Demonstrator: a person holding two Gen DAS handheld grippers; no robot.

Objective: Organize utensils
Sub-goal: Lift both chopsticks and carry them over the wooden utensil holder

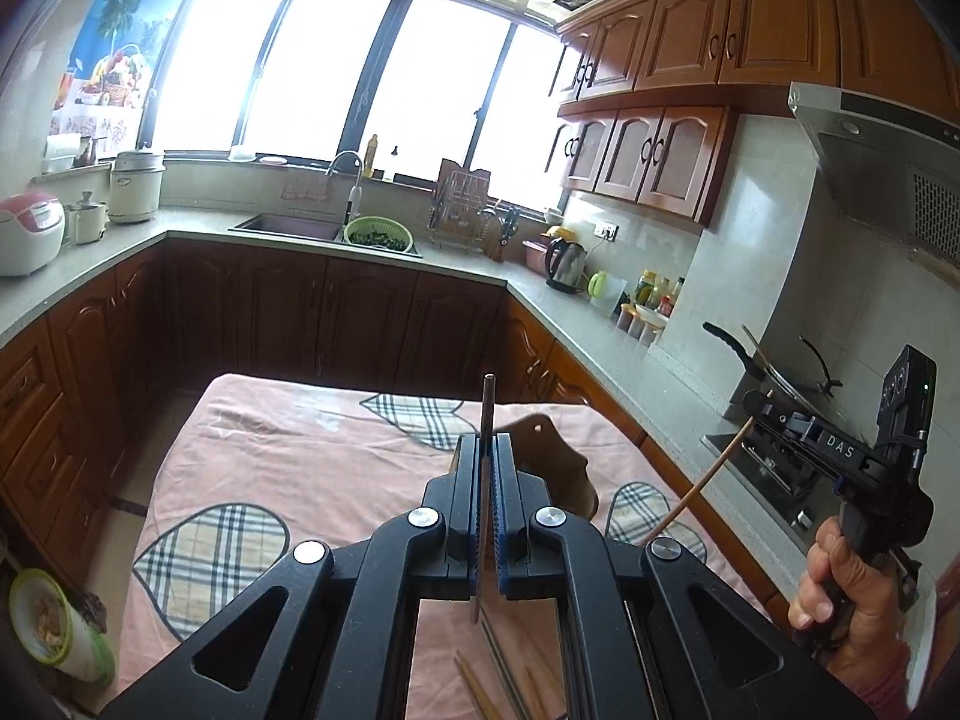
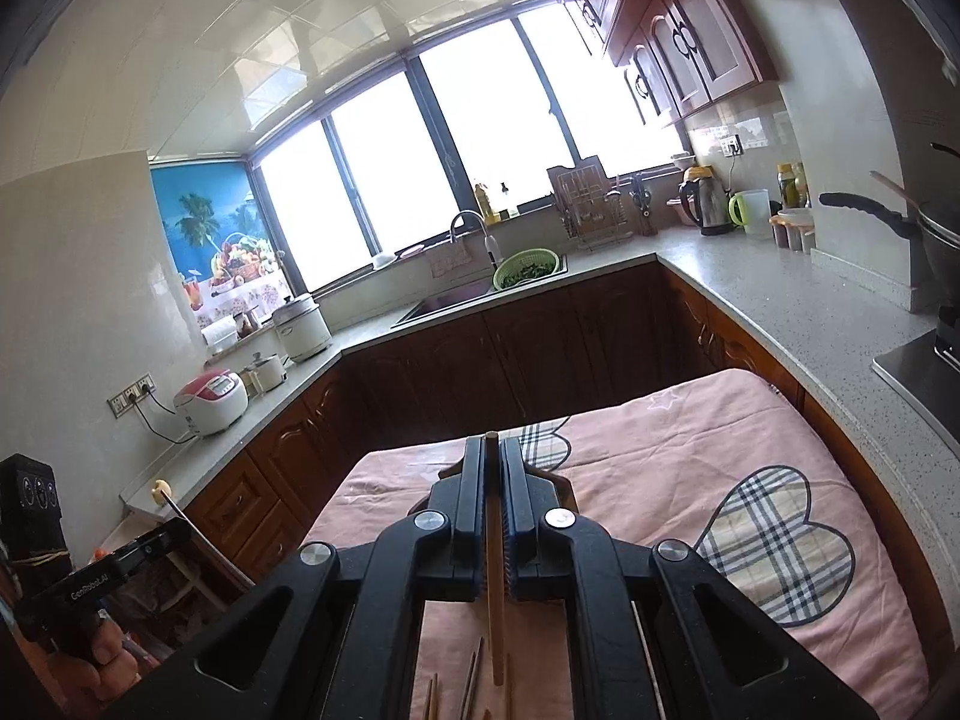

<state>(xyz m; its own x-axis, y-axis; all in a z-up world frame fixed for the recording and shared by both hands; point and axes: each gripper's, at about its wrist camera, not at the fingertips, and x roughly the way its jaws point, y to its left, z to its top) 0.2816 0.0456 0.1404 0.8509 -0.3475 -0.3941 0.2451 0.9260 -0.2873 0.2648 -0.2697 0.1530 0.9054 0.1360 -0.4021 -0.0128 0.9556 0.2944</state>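
Note:
My left gripper (image 1: pixel 486 441) is shut on a dark brown chopstick (image 1: pixel 487 402) that stands upright between its pads, above the pink-clothed table (image 1: pixel 288 450). My right gripper (image 2: pixel 492 447) is shut on a lighter wooden chopstick (image 2: pixel 494 612), also upright. The right gripper also shows in the left wrist view (image 1: pixel 757 402), with its chopstick (image 1: pixel 696 495) slanting down. Several loose chopsticks (image 1: pixel 492 684) lie on the cloth below the grippers; they also show in the right wrist view (image 2: pixel 471 687). A brown wooden holder (image 1: pixel 552 456) sits on the table just beyond the left gripper, partly hidden.
A kitchen counter (image 1: pixel 606 348) wraps around the table, with a sink, a green colander (image 1: pixel 378 233), a kettle (image 1: pixel 565 264), bottles and a stove with a pan (image 1: pixel 774 372). A rice cooker (image 1: pixel 27 234) stands at the left. A bowl (image 1: pixel 42 618) sits low left.

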